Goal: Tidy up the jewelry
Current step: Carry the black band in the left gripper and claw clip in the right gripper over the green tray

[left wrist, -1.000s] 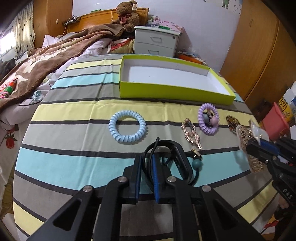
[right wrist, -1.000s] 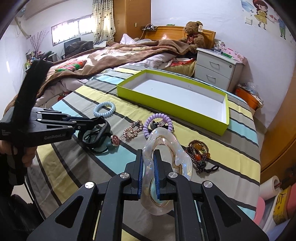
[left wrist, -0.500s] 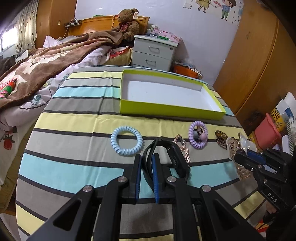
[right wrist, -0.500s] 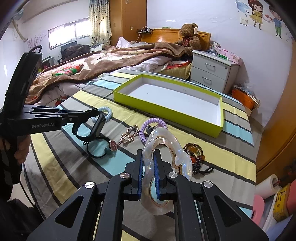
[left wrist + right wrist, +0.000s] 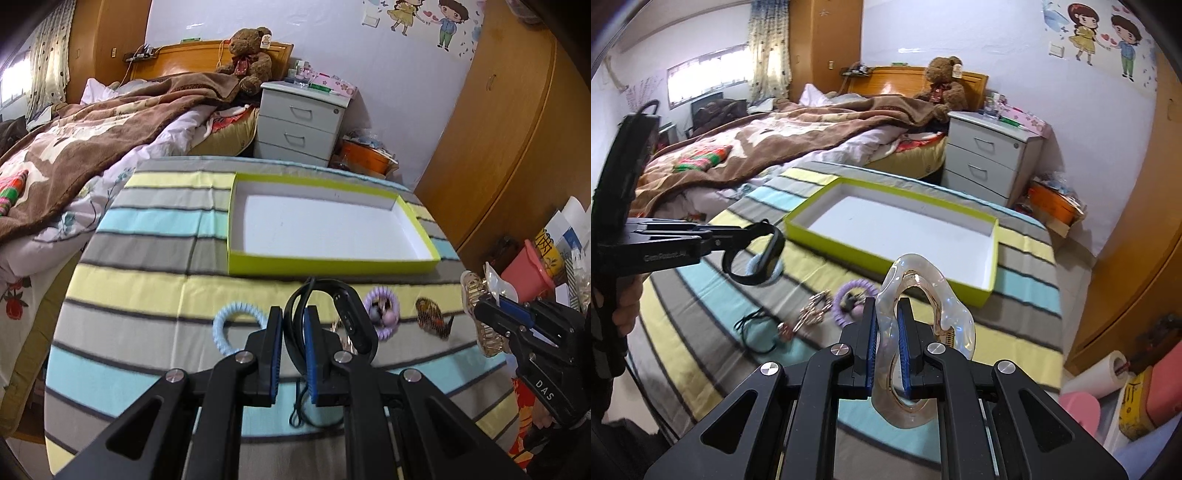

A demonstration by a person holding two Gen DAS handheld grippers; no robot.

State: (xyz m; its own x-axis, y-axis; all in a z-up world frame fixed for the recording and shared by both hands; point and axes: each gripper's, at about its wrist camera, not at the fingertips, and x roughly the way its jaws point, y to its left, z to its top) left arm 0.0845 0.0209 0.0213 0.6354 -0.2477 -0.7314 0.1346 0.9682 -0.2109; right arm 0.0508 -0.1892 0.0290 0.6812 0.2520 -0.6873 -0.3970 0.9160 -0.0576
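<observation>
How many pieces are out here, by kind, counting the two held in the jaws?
Spiral hair ties: 2, blue tie, purple tie
Hair clips: 2, clear claw clip, gold clip
Black wristband: 1
Black cord with bead: 1
Beaded bracelet: 1
Total: 7

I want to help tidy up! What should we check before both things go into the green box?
1. Left tongs pinching the black band: ok.
2. Right tongs pinching the clear hair claw: ok.
3. Both things lifted off the striped cloth: ok.
4. Green box has nothing in it: ok.
5. Black cord free of the band: cannot tell.
</observation>
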